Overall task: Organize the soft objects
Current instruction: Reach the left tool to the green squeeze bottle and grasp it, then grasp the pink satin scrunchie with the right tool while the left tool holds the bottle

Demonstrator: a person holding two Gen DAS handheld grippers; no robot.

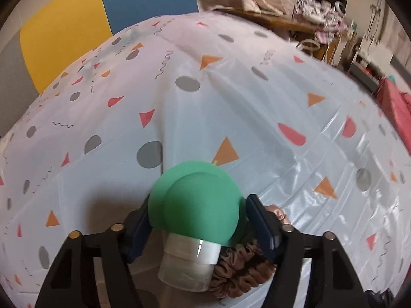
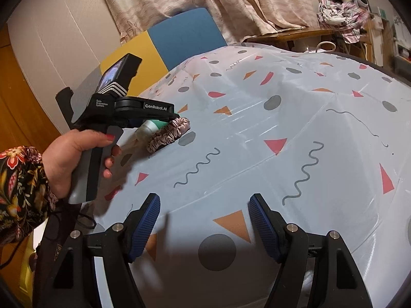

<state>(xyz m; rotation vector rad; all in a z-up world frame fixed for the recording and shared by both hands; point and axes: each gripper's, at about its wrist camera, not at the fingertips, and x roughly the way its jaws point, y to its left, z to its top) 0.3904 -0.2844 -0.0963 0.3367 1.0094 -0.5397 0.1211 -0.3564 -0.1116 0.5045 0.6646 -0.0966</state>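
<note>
A green mushroom-shaped holder (image 1: 197,205) with a white stem (image 1: 190,261) lies tilted on the patterned tablecloth (image 1: 257,107). Brown and pink scrunchies (image 1: 241,269) bunch around the stem. My left gripper (image 1: 199,220) straddles the green cap, and both blue pads (image 1: 259,220) look pressed against its sides. In the right wrist view the same gripper (image 2: 154,118) is held by a hand (image 2: 69,159) at the table's left, with the holder (image 2: 156,124) and scrunchies (image 2: 169,133) under its fingers. My right gripper (image 2: 203,218) hovers open over the cloth with nothing between its fingers.
Yellow and blue panels (image 2: 167,43) stand behind the table's far edge, with curtains (image 2: 205,0) beyond. A wooden side table with crumpled cloth (image 2: 339,15) is at the back right. A red fabric (image 1: 395,107) lies off the table's right side.
</note>
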